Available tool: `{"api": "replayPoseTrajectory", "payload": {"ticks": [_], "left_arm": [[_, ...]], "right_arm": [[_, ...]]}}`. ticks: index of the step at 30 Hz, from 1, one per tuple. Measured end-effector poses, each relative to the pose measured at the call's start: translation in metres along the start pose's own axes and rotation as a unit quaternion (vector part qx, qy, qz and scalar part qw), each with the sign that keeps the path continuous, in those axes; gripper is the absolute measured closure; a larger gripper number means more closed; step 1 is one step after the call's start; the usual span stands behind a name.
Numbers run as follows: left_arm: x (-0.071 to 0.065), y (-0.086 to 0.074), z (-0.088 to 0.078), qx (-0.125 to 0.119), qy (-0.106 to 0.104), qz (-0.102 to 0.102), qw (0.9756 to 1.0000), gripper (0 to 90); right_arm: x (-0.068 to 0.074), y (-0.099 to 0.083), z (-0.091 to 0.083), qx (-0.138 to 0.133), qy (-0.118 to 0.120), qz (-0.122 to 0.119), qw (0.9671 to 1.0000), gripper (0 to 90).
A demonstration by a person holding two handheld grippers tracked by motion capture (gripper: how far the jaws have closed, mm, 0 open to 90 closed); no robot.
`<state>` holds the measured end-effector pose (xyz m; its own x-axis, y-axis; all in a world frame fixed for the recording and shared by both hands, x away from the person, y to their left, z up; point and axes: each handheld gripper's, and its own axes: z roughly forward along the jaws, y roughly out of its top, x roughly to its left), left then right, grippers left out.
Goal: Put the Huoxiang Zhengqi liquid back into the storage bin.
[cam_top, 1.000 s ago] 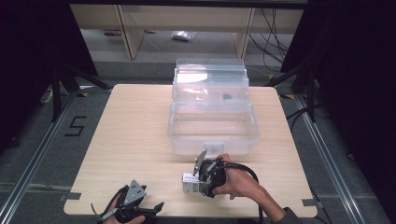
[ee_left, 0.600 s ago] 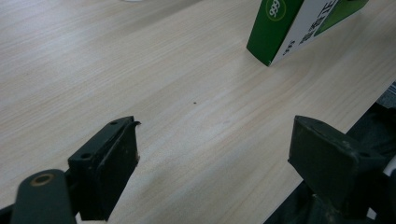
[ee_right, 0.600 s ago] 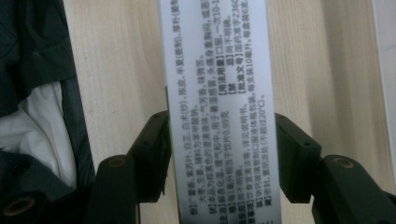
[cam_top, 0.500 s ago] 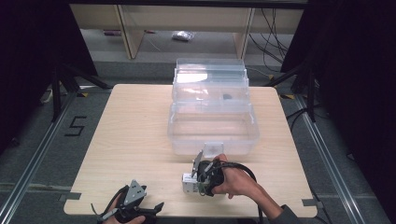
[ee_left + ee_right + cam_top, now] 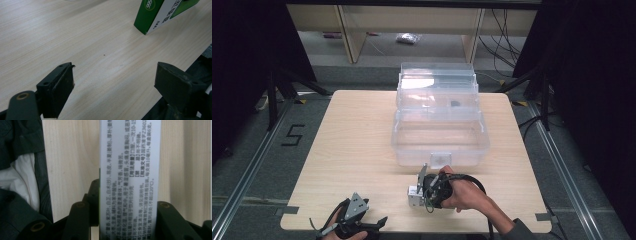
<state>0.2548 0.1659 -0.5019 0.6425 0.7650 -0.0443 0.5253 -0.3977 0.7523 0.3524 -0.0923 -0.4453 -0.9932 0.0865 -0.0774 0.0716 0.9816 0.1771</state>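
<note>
Pale wood grain runs across the table (image 5: 362,145) where we work, set on a grey floor with dark curtains at both sides and a shelf unit behind. Our right gripper (image 5: 424,192) is clenched on a small box (image 5: 414,196) near the front edge, a little right of centre; in the right gripper view the box (image 5: 130,177) stands up between the jaws, its white face covered in dense black print, a thin green edge showing on its left side. Both jaws press against it from either side. In the left gripper view the same box (image 5: 160,13) appears at the top right — green and white, tilted, its lower corner close to the wood. Our left gripper (image 5: 357,225) sits at the front left corner of the table, well apart from the box, jaws spread wide with nothing but bare wood between them. Farther back, a clear plastic bin (image 5: 439,137) rests in the middle of the table, and a second clear bin (image 5: 437,85) stands just behind it — a small dark item lies inside that one.
</note>
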Motion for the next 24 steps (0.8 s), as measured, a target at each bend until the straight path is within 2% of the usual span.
{"api": "replayPoseTrajectory", "payload": {"ticks": [1, 2, 3, 4, 5, 6, 7, 8, 9, 12, 13, 15, 16, 18, 19, 20, 22, 24], "left_arm": [[0.0, 0.0, 0.0, 0.0, -0.004, -0.001, 1.0, 15.0], [0.0, 0.0, -0.001, 0.004, -0.004, 0.003, 1.0, 15.0], [0.0, 0.0, -0.001, 0.003, -0.004, 0.003, 1.0, 15.0], [0.0, 0.0, 0.0, 0.003, 0.001, 0.004, 1.0, 15.0], [0.0, 0.0, 0.0, 0.002, 0.001, 0.003, 1.0, 15.0], [0.0, 0.0, 0.0, 0.002, 0.001, 0.003, 1.0, 15.0], [0.0, 0.0, 0.0, -0.001, -0.004, -0.002, 1.0, 15.0], [0.0, 0.0, 0.0, -0.002, -0.002, -0.003, 1.0, 15.0], [0.0, 0.0, 0.0, -0.002, 0.001, -0.003, 1.0, 15.0], [-0.001, 0.0, 0.0, -0.004, 0.0, -0.006, 1.0, 15.0], [-0.001, 0.0, 0.001, -0.006, 0.0, -0.008, 0.9999, 15.0], [0.0, 0.0, 0.001, -0.004, 0.0, -0.005, 1.0, 15.0], [-0.002, 0.0, 0.001, -0.011, -0.005, -0.013, 0.9998, 15.0], [-0.001, 0.0, 0.001, -0.005, 0.001, -0.007, 1.0, 15.0], [-0.001, 0.0, 0.001, -0.008, 0.0, -0.009, 0.9999, 15.0], [-0.001, 0.0, 0.001, -0.007, 0.001, -0.008, 0.9999, 15.0], [-0.001, 0.0, 0.001, -0.005, 0.0, -0.007, 1.0, 15.0], [-0.001, 0.0, 0.001, -0.006, 0.0, -0.008, 1.0, 15.0]], "right_arm": [[0.0, -0.001, 0.0, 0.001, 0.0, -0.003, 1.0, 64.3], [-0.003, -0.002, 0.0, -0.002, -0.003, -0.025, 0.9997, 64.3], [-0.004, -0.003, 0.0, -0.005, -0.002, -0.031, 0.9995, 64.4], [0.002, -0.005, -0.003, 0.01, 0.005, 0.012, 0.9999, 64.4], [0.0, -0.006, -0.006, 0.01, 0.006, 0.0, 0.9999, 64.4], [0.0, -0.007, -0.009, 0.007, 0.005, -0.001, 1.0, 64.4], [0.001, -0.008, -0.012, 0.008, 0.01, 0.013, 0.9998, 64.5], [-0.002, -0.01, -0.013, 0.0, 0.012, 0.004, 0.9999, 64.4], [-0.002, -0.011, -0.016, -0.003, 0.004, 0.003, 1.0, 64.5], [-0.004, -0.015, -0.021, -0.006, 0.004, 0.01, 0.9999, 64.5], [-0.007, -0.016, -0.024, 0.0, 0.005, 0.004, 1.0, 64.4], [-0.009, -0.018, -0.025, -0.008, 0.003, -0.003, 1.0, 64.5], [-0.009, -0.02, -0.031, 0.002, 0.005, 0.025, 0.9997, 64.5], [-0.013, -0.022, -0.034, -0.011, 0.005, 0.013, 0.9998, 64.4], [-0.012, -0.023, -0.038, -0.003, 0.007, 0.03, 0.9995, 64.5], [-0.014, -0.024, -0.04, -0.008, 0.008, 0.025, 0.9996, 64.5], [-0.015, -0.025, -0.047, -0.004, 0.002, 0.039, 0.9992, 64.5], [-0.02, -0.028, -0.052, -0.014, -0.002, 0.023, 0.9996, 64.5]]}}
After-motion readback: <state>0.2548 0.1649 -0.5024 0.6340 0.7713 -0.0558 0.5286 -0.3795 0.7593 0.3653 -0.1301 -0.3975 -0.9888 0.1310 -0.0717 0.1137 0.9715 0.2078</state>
